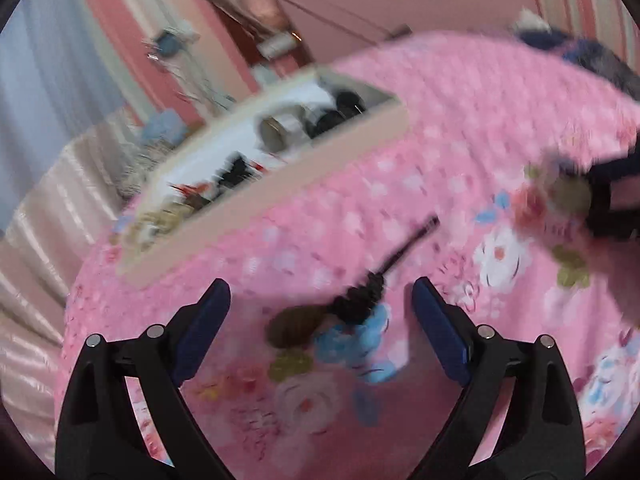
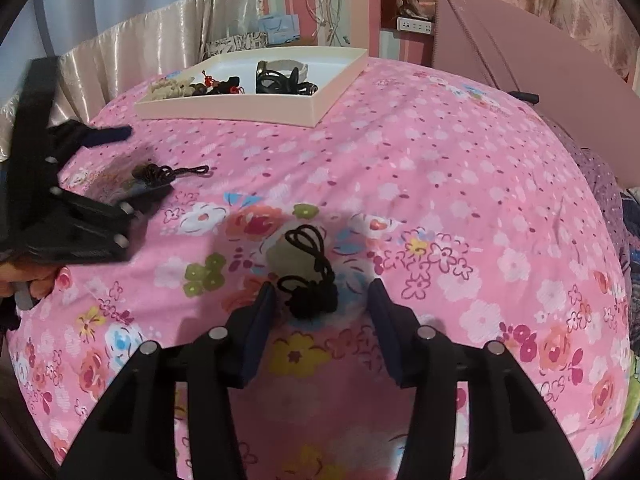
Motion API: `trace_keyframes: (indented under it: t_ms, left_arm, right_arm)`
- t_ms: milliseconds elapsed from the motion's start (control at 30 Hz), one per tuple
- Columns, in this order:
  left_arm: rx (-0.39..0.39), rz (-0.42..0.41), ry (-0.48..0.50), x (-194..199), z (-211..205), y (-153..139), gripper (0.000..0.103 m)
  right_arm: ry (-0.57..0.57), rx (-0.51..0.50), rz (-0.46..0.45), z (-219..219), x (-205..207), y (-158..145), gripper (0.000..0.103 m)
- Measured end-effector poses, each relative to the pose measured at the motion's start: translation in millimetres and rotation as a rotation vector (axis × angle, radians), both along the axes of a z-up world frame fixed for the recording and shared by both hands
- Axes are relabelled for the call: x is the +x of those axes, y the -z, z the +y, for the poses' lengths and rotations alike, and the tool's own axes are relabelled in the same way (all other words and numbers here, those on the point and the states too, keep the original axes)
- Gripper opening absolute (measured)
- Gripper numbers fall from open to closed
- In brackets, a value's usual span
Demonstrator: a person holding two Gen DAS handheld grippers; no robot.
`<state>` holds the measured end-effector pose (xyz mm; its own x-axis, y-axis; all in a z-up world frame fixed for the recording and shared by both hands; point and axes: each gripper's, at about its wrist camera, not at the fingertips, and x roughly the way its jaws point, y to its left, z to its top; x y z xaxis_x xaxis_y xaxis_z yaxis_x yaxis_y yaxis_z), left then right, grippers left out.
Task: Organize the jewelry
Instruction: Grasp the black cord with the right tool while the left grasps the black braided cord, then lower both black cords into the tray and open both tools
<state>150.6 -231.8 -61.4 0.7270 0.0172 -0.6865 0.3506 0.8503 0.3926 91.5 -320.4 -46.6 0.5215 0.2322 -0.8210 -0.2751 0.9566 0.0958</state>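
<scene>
A black knotted cord with a brown pendant (image 1: 304,320) lies on the pink floral bedspread between the open fingers of my left gripper (image 1: 322,304); the same piece shows in the right wrist view (image 2: 160,174) by the left gripper (image 2: 108,160). A second black cord with a pale pendant (image 2: 308,268) lies just ahead of my right gripper (image 2: 322,304), which is open, its jaws either side of the cord's knot. The cream jewelry tray (image 1: 280,200), also in the right wrist view (image 2: 256,106), holds several bracelets and cords.
A pink board (image 2: 520,64) leans at the back right of the bed. Curtains, cables and a power strip (image 2: 414,24) are behind the tray. The right gripper shows blurred at the right edge of the left wrist view (image 1: 608,204).
</scene>
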Motion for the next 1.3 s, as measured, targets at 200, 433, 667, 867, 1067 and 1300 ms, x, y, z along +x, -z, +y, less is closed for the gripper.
trace_keyframes:
  t_ms: [200, 433, 667, 867, 1067, 1300]
  left_arm:
    - [-0.096, 0.061, 0.043, 11.9, 9.3, -0.8, 0.045]
    - [-0.175, 0.066, 0.048, 4.1, 25.7, -8.4, 0.019]
    - [-0.264, 0.004, 0.048, -15.2, 59.1, -47.6, 0.019]
    - [-0.306, -0.071, 0.018, -2.1, 101.9, -89.4, 0.016]
    - [-0.400, -0.110, -0.039, 30.2, 137.1, -117.0, 0.015]
    - [-0.442, -0.199, -0.089, 69.6, 155.2, -127.8, 0.015]
  right_arm:
    - [0.000, 0.014, 0.006, 2.1, 0.2, 0.0, 0.050]
    - [0.000, 0.008, -0.015, -0.7, -1.5, -3.1, 0.021]
    - [-0.012, -0.022, -0.046, 4.1, -5.0, -9.2, 0.019]
    - [0.005, 0.059, -0.151, 7.9, -1.9, -46.9, 0.019]
    - [-0.002, 0.077, -0.295, 39.3, 25.1, -102.5, 0.019]
    - [-0.041, 0.213, -0.362, 81.2, 84.5, -127.5, 0.019]
